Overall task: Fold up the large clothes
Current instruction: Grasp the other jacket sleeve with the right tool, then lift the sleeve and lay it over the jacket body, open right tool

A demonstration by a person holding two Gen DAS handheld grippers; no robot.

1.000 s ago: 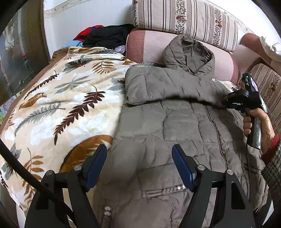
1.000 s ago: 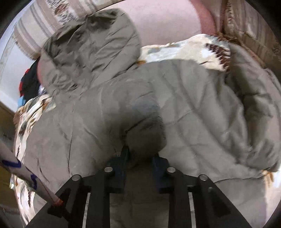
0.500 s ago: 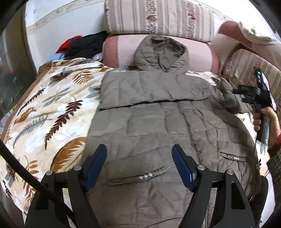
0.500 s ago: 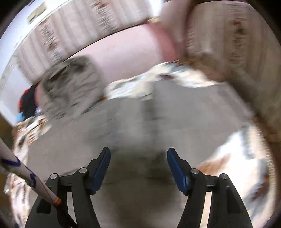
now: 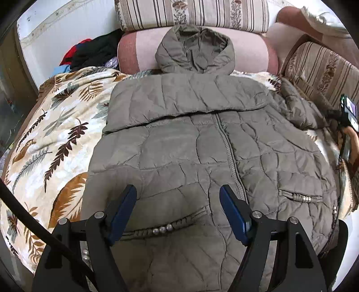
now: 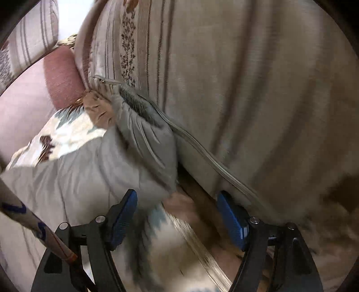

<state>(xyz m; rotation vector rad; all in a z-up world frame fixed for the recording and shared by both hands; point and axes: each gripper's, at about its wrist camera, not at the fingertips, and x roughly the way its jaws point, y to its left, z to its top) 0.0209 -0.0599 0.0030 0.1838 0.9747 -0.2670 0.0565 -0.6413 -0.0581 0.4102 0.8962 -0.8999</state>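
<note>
An olive-grey hooded puffer jacket (image 5: 202,146) lies face up on a leaf-print blanket (image 5: 51,139), hood (image 5: 195,51) against the pink bolster. One sleeve is folded across the chest. My left gripper (image 5: 178,202) is open and empty, hovering over the jacket's lower front near a pocket. My right gripper (image 6: 177,211) is open and empty at the jacket's other sleeve cuff (image 6: 145,139), which lies bunched against a striped cushion (image 6: 224,78). The right gripper also shows in the left wrist view (image 5: 346,114) at the far right.
A pink bolster (image 5: 139,49) and striped cushions (image 5: 193,13) line the back. A pile of dark and red clothes (image 5: 94,51) sits at the back left. Another striped cushion (image 5: 325,67) borders the right side.
My right gripper let go of the jacket fabric, opened and swung right to the sleeve cuff by the cushion. The left gripper shifted right, centring on the jacket.
</note>
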